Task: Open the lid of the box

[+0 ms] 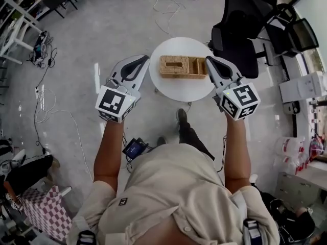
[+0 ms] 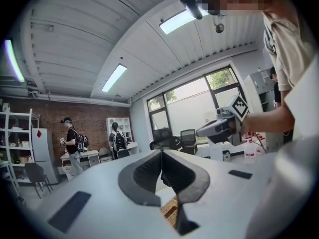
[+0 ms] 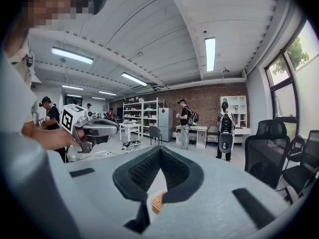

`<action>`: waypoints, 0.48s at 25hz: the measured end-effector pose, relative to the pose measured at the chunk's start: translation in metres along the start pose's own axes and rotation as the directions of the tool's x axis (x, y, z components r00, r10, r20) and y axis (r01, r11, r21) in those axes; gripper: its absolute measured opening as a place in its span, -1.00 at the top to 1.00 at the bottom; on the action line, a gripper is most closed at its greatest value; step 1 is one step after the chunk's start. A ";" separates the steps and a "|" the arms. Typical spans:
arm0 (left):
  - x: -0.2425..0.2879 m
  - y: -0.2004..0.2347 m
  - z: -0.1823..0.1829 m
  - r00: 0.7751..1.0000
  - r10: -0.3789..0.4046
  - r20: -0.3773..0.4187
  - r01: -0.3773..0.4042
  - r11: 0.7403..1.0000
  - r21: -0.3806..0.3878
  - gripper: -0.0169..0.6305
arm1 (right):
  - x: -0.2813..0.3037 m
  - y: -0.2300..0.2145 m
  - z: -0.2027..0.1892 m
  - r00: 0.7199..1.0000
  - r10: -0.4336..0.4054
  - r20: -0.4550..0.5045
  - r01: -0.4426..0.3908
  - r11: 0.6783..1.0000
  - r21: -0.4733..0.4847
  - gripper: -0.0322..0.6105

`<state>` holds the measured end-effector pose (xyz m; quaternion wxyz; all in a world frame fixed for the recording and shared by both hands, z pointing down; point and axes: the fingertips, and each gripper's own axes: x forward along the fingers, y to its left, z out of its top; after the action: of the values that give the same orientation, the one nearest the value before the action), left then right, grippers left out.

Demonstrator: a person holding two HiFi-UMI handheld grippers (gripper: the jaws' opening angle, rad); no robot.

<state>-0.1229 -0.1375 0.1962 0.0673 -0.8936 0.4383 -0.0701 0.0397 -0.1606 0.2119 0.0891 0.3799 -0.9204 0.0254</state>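
While the box (image 1: 182,68) sits mid-table, the slotted top I take for its lid (image 1: 172,65) not yet raised, both grippers hang at its ends with nothing in them. The left gripper (image 1: 144,59) is just off the left end, jaws pressed together, empty. The right gripper (image 1: 209,60) overlaps the right end in the head view, jaws likewise closed on nothing; whether it touches, I can't tell.

Here's the worry: closed jaws can't pinch a lid edge, so unless they part first, any contact is a poke or a shove. A light wicker box will likely skid over the smooth round table (image 1: 176,92) toward the rim, maybe off it. Levering with one closed tip could tilt the whole box instead of lifting the lid. I can't make out where the seam runs, so a wrong guess means prying at woven wall. And the right gripper, lying across that end, may block the lid's swing.
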 end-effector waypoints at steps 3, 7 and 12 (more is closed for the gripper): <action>0.012 0.024 -0.019 0.999 0.033 -0.017 -0.033 0.999 -0.006 0.91 | 0.034 -0.009 -0.009 0.999 0.047 -0.017 -0.047 0.999 -0.003 0.93; 0.040 0.042 -0.045 0.998 0.049 -0.047 -0.050 0.999 -0.014 0.91 | 0.068 -0.031 -0.022 0.996 0.080 -0.040 -0.080 0.997 -0.003 0.93; 0.068 0.051 -0.085 0.995 0.052 -0.090 -0.054 0.998 -0.025 0.91 | 0.098 -0.049 -0.048 0.991 0.114 -0.069 -0.115 0.993 -0.006 0.93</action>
<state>-0.1368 -0.2271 0.2746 0.0370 -0.8785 0.4653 -0.1021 0.0127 -0.2580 0.2759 0.1209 0.3250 -0.9371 0.0391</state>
